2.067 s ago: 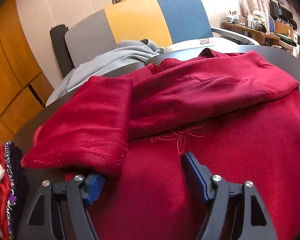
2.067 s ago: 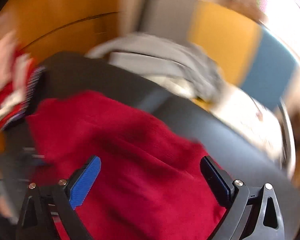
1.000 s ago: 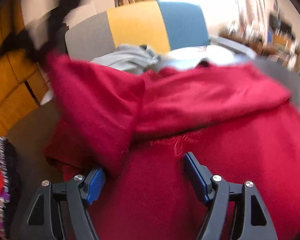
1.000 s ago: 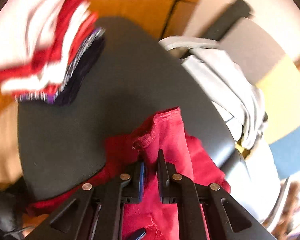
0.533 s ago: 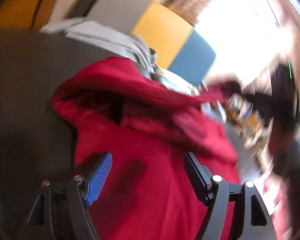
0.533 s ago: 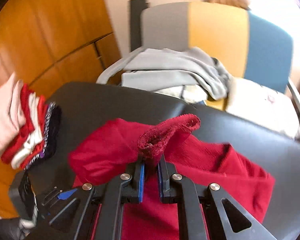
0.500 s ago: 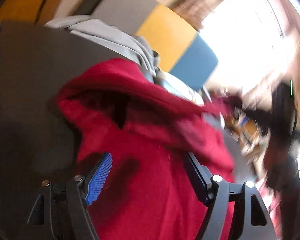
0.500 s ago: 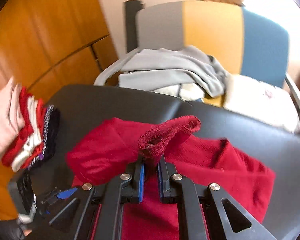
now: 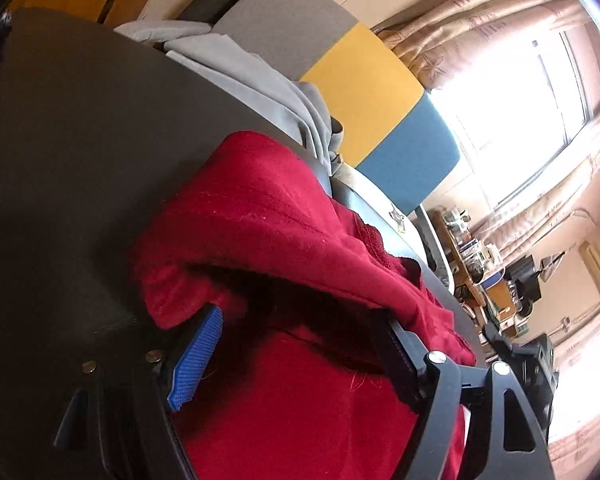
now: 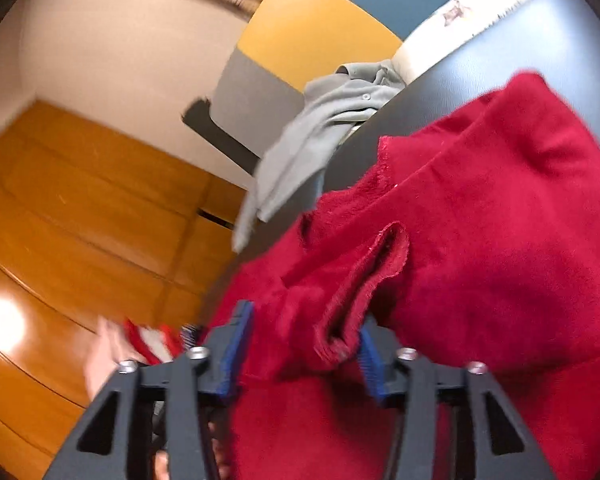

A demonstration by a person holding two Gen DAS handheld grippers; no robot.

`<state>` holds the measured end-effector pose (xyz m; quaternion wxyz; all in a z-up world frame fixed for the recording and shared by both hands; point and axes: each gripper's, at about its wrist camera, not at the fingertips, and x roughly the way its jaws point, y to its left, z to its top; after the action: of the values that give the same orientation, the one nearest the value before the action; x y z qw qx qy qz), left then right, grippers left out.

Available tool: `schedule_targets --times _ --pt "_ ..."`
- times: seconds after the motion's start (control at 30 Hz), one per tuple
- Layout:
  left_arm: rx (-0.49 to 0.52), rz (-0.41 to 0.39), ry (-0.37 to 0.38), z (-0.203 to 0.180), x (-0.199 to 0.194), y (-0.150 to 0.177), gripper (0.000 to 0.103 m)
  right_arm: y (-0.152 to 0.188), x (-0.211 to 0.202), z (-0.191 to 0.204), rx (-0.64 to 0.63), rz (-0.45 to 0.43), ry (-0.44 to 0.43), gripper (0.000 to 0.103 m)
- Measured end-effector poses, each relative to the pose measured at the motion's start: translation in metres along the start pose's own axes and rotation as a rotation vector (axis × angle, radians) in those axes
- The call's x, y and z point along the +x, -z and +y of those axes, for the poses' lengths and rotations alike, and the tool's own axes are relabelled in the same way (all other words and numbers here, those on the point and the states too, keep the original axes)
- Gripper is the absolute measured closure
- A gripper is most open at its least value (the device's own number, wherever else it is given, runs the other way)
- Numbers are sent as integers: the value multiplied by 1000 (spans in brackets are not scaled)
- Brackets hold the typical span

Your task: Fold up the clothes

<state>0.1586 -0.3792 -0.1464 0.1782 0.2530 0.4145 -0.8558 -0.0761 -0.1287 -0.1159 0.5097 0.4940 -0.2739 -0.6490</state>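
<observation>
**On the dark tabletop: a red garment part-folded**

Between the blue pads of the right gripper (image 10: 300,356) sits a bunched cuff or hem of the red garment (image 10: 500,240); the jaws stand parted around it, apparently not pinching. The left gripper (image 9: 296,356) is wide open over the same cloth, holding nothing. The garment lies on the tabletop (image 9: 68,152), one flap doubled over the body with a loose hollow beneath. A judgement: the fold is begun but untidy, with flattening and further folds left. Beyond, a grey garment (image 10: 320,128) waits on the chair (image 9: 372,80), and a striped stack (image 10: 152,340) looks done.
</observation>
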Motion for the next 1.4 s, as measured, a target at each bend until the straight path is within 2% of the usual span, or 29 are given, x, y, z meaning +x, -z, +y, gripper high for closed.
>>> schedule_targets --times 0.1,0.13,0.17,0.2,0.23,0.27,0.33,0.4,0.63,0.77,0.83,0.9,0.97,1.07,1.13,1.23,1.33,1.4 --pt "92 9 -44 -6 0 7 26 -2 13 -1 0 14 47 45" --pt "106 10 -56 -8 0 7 26 -1 19 -1 -9 25 73 49" --pt "117 13 -73 -9 1 5 26 -1 25 -1 -18 35 98 64" --pt "128 14 -87 -11 1 4 26 0 28 -1 -29 41 136 73" --pt "141 12 -96 -11 0 3 26 0 31 0 -41 47 174 89" --pt "157 9 -101 -13 -2 3 26 0 34 0 -53 52 213 92" --pt "180 5 -108 -14 -5 4 26 -2 30 10 -95 32 232 92" --pt "192 9 -111 -14 -7 5 26 -10 20 29 -145 -1 210 92" --pt "239 14 -148 -32 2 -11 26 -55 -8 121 -371 -98 145 93" --pt "250 39 -175 -38 13 -18 26 -75 -16 154 -441 -157 152 93" --pt "267 30 -171 -41 11 -13 26 -81 -23 158 -450 -152 145 93" --pt "283 23 -170 -44 10 -7 26 -77 -22 146 -413 -110 147 91" --pt "292 37 -182 -42 13 2 26 -68 -24 121 -354 -72 155 83" --pt "290 43 -193 -39 14 8 25 -44 -20 69 -153 10 83 70" --pt "297 44 -202 -40 15 10 25 -17 -14 30 -39 47 83 68" --pt "310 42 -215 -42 17 11 25 1 -5 -5 67 60 114 68" --pt "312 40 -216 -41 18 11 25 5 0 -21 141 43 151 68" --pt "310 39 -210 -39 19 10 24 7 4 -24 178 47 127 65"
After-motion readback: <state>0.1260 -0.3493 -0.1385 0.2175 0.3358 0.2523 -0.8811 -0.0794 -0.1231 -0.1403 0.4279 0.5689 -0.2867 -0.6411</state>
